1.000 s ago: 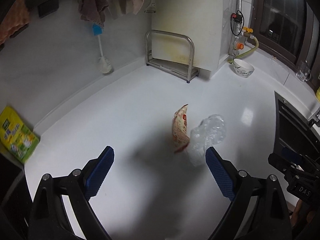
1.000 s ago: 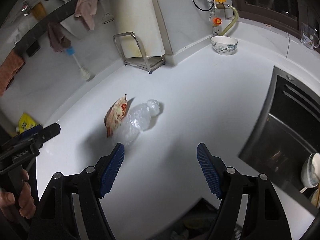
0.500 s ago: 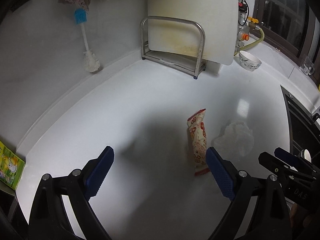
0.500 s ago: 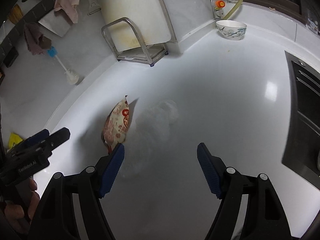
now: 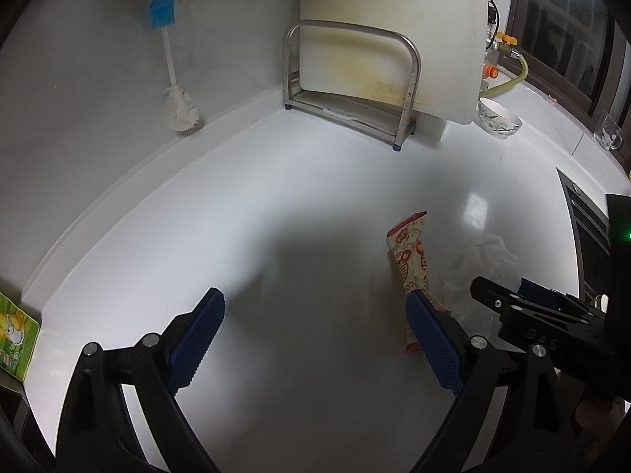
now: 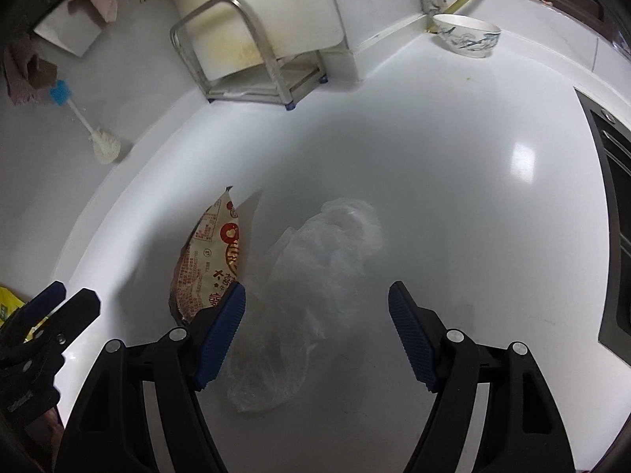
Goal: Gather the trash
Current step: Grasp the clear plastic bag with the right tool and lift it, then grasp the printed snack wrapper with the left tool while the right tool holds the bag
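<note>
A red-and-cream snack wrapper point(image 6: 213, 252) lies on the white counter point(image 6: 434, 181), with a crumpled clear plastic bag point(image 6: 311, 276) right beside it. My right gripper point(image 6: 317, 327) is open, low over the bag, its left finger next to the wrapper's near end. In the left wrist view the wrapper point(image 5: 410, 260) and the bag point(image 5: 485, 272) sit to the right. My left gripper point(image 5: 315, 327) is open with bare counter between its fingers, and its right finger covers the wrapper's near end. The right gripper's black body shows at that view's right edge.
A steel rack point(image 5: 351, 79) holding a white cutting board point(image 5: 394, 27) stands at the back wall. A white brush with a blue handle point(image 5: 177, 90) leans left of it. A patterned bowl point(image 6: 465, 35) sits at the back right, a dark cooktop point(image 6: 615, 236) at the right edge, and a green packet point(image 5: 15, 335) at the left.
Both grippers have moved forward and down toward the trash. The wrapper and bag now look much larger and sit at the fingertips. Both grippers have stayed open.
</note>
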Available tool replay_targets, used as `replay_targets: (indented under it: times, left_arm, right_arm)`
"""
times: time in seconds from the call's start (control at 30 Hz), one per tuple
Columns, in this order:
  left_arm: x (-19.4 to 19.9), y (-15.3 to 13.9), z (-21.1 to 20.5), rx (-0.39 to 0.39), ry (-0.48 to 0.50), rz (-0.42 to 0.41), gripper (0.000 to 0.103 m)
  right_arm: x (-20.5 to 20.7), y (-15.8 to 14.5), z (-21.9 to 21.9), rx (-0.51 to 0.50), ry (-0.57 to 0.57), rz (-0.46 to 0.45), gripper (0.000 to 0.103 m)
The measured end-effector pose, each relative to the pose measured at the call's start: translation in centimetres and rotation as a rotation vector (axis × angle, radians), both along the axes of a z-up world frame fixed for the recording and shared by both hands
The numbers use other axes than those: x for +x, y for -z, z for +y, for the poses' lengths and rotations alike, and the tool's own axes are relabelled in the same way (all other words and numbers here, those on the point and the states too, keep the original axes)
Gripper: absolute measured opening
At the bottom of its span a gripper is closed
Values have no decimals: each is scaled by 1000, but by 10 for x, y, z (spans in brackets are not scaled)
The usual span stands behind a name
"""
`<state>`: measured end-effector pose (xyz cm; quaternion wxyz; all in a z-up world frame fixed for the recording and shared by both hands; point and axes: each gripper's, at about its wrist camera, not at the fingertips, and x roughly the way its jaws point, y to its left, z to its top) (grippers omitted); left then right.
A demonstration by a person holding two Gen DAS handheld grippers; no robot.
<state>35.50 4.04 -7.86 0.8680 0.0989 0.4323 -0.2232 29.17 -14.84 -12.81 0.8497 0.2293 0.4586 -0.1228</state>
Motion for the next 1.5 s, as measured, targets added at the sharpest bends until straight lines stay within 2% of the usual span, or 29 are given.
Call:
replay_targets:
  times: [0.27,0.4,0.5,0.6,0.83,1.03,1.2,1.33,1.4,1.5]
  left_arm:
    - [-1,5,2,-2,-5,12,91]
    - [-4,8,0,0,4,23,91]
    - [-7,10,-5,0,16,28,91]
    - [-9,12,-11,-2,28,32,91]
    - [-11,25,-35,-8,63,53,91]
    - [-12,37,-61,-3,91,50,91]
    - [-7,50,-74,13,85,63,91]
    - [-6,54,-81,35,76,43,91]
    - [-5,55,-83,41,73,35,89]
    - [-5,59,-87,57,77,42,76]
  right_arm:
    - [7,8,2,-51,14,1,70]
    - [8,9,2,-47,1,-5,39]
    - [6,8,1,-35,-11,-13,26]
    - [0,4,-3,-30,-1,-31,21]
    - [-38,-10,-26,-20,56,-66,20]
    - [-76,-12,-39,-9,97,-51,19]
    - [-98,-13,-41,2,109,-43,19]
    - [-109,-16,-40,6,112,-51,19]
    - [-111,-18,-40,7,111,-57,19]
    - [-115,-22,-40,13,113,-70,19]
